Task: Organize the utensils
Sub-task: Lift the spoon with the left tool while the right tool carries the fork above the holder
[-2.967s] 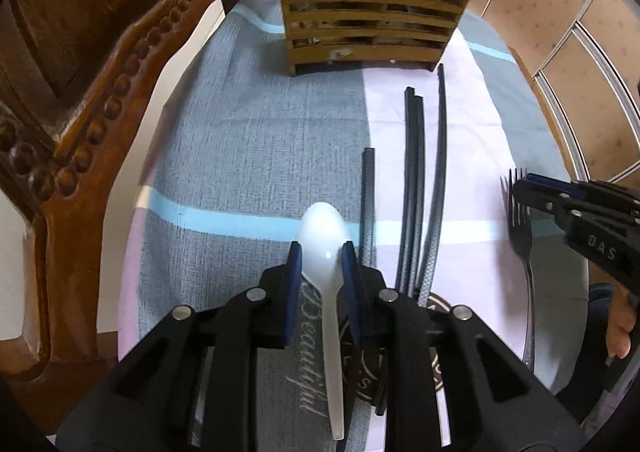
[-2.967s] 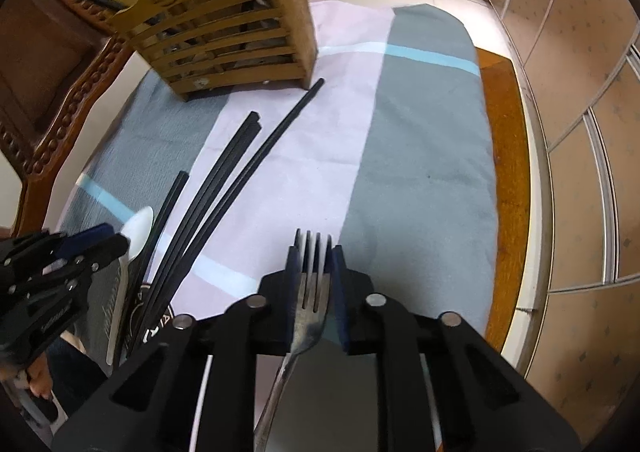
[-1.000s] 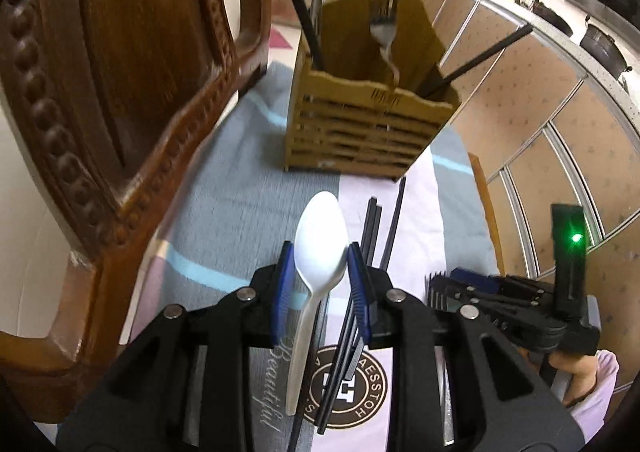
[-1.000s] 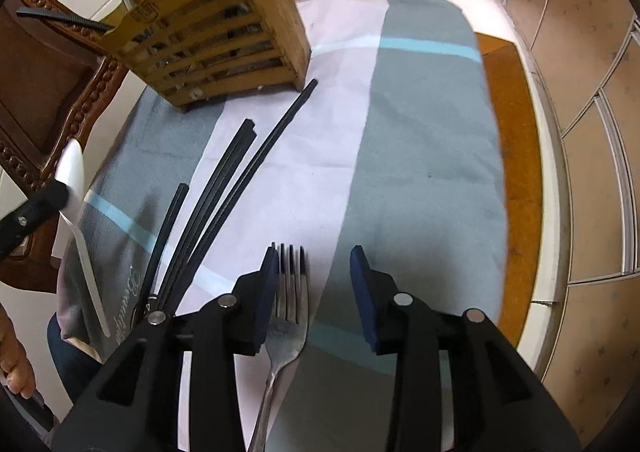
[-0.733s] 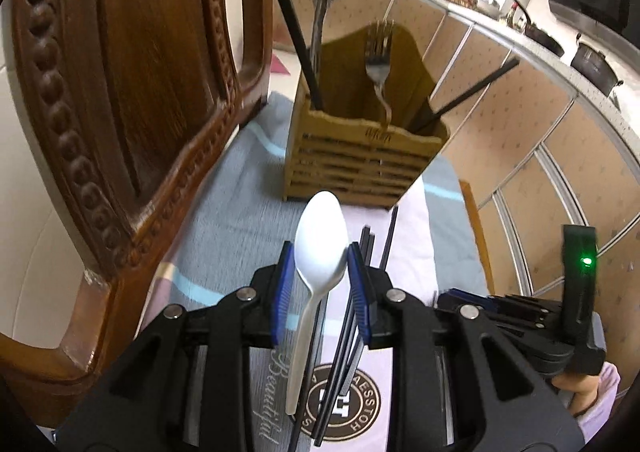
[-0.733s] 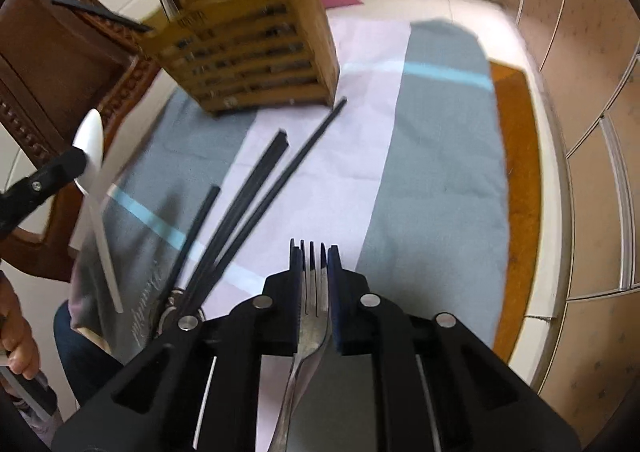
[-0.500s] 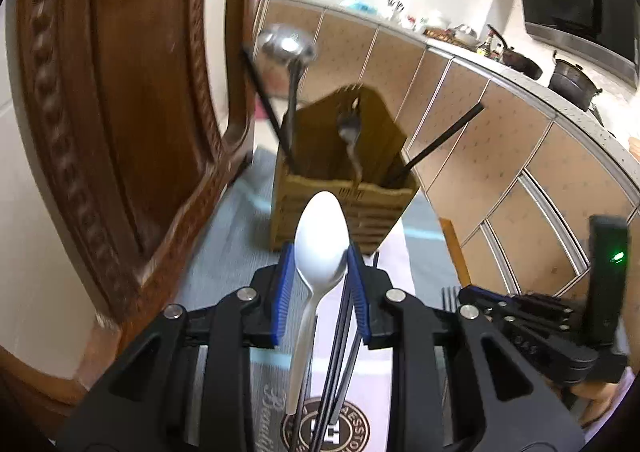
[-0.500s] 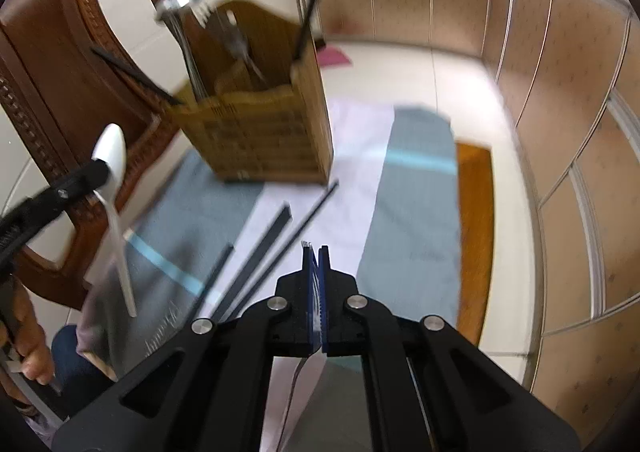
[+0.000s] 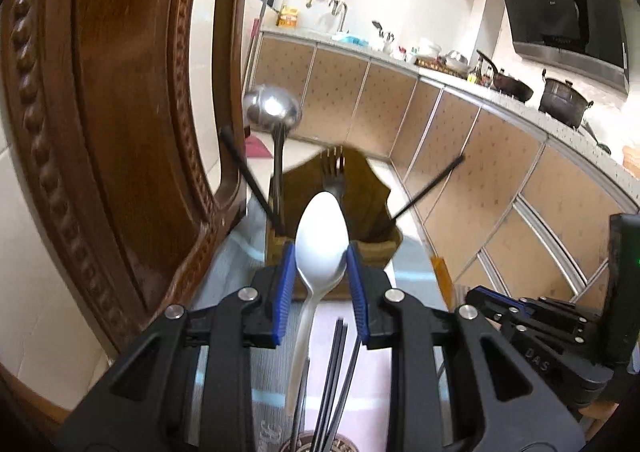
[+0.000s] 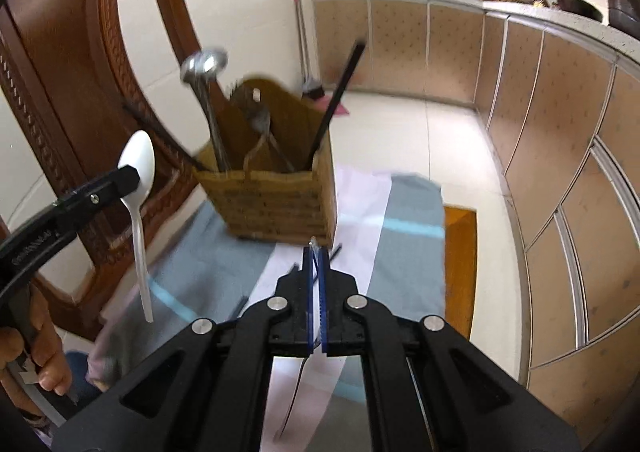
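Observation:
My left gripper is shut on a white plastic spoon, bowl up, handle hanging down, lifted above the cloth. The spoon also shows in the right wrist view. My right gripper is shut on a metal fork, seen edge-on, its handle hanging below. The wooden utensil holder stands ahead, with a ladle, a fork and black chopsticks in it. Several black chopsticks lie on the cloth.
A carved wooden chair back rises close on the left. The table carries a grey, pink and blue cloth. Kitchen cabinets run behind and to the right. The right gripper's body shows low right in the left wrist view.
Both grippers have risen and tilted up from the cloth. The right gripper opened briefly around the fork, then shut on it and lifted it. The spoon stays held.

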{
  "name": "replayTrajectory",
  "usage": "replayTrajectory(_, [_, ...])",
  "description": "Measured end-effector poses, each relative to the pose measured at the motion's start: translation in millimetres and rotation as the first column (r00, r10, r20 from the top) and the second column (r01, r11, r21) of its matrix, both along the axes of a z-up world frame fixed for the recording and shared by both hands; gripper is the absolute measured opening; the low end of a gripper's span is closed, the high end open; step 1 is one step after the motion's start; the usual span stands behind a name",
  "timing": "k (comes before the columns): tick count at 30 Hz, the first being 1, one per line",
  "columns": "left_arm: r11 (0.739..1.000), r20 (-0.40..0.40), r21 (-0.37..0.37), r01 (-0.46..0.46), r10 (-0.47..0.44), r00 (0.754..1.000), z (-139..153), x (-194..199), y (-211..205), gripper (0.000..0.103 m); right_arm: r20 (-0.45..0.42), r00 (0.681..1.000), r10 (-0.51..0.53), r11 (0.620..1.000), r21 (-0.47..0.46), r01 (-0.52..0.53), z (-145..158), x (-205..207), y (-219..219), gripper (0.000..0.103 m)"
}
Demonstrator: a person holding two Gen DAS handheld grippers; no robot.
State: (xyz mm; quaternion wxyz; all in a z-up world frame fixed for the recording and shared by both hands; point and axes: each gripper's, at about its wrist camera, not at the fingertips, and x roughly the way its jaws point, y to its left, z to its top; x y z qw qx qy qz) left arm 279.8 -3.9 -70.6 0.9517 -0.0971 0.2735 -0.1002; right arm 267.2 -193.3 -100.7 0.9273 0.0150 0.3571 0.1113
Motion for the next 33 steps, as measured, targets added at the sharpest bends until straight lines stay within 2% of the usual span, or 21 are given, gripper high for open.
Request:
replayTrajectory(4, [1.000,0.061,0.004,-0.001,0.001,0.998,23.8,17.1,-5.0,0.025,0.107,0.994,-0.032,0.999,0.037,0.028,30.5,1.7,-2.7,0.001])
replayTrajectory(9, [1.000,0.135,-0.002,-0.003,0.003,0.991,57.9,45.8,-11.8,0.025,0.233,0.970,-0.063,0.996,0.072,0.048,76.3,11.1,-4.4,0.001])
replayTrajectory(11, [1.000,0.148,-0.011,0.001,0.001,0.989,66.0,50.7,-12.7,0.025,0.252,0.966,-0.061,0.996,0.074,0.043,92.3,16.4,-6.6,0.001])
replayTrajectory(13, [1.000,0.153,-0.013,0.017,-0.015,0.988,67.5,49.5,-15.8,0.025,0.223,0.973,-0.054,0.995,0.096,0.033,93.9,23.5,-15.1,0.001])
replayTrajectory(15, [0.999,0.150,-0.017,0.034,-0.031,0.988,62.8,42.1,-17.2,0.024,0.153,0.987,-0.047,0.992,0.120,0.029,77.8,31.4,-27.5,0.002])
replayTrajectory(16, [0.999,0.141,-0.021,0.042,-0.039,0.989,58.5,38.5,-17.5,0.024,0.083,0.995,-0.056,0.990,0.132,0.045,55.4,41.6,-39.2,0.011])
replayTrajectory(17, [0.999,0.133,-0.025,0.045,-0.042,0.990,55.1,36.4,-16.6,0.024,0.029,0.997,-0.071,0.989,0.133,0.066,36.7,49.3,-47.9,0.025])
replayTrajectory(18, [0.998,0.119,-0.031,0.051,-0.047,0.992,50.0,34.1,-16.0,0.024,-0.031,0.996,-0.089,0.986,0.139,0.093,16.5,58.2,-56.4,0.030])
replayTrajectory(20, [0.998,0.098,-0.028,0.056,-0.053,0.994,42.1,32.1,-15.7,0.024,-0.153,0.982,-0.110,0.974,0.182,0.137,-30.4,81.6,-75.2,0.030])
replayTrajectory(23, [0.998,0.074,-0.023,0.057,-0.056,0.996,34.2,30.5,-15.7,0.024,-0.194,0.971,-0.138,0.975,0.147,0.168,-73.9,110.9,-85.4,0.030])
replayTrajectory(25, [0.998,0.066,-0.018,0.052,-0.051,0.997,31.2,31.3,-14.6,0.024,-0.233,0.967,-0.102,0.971,0.188,0.148,-95.1,130.7,-89.0,0.030])
replayTrajectory(31, [0.999,0.049,0.003,0.042,-0.042,0.998,21.1,37.4,-13.3,0.024,-0.293,0.955,-0.037,0.968,0.228,0.108,-129.5,168.9,-84.2,0.030])
replayTrajectory(33, [0.999,0.042,0.005,0.038,-0.038,0.998,17.4,39.9,-13.2,0.023,-0.303,0.953,-0.024,0.965,0.242,0.101,-134.4,170.1,-83.1,0.023])
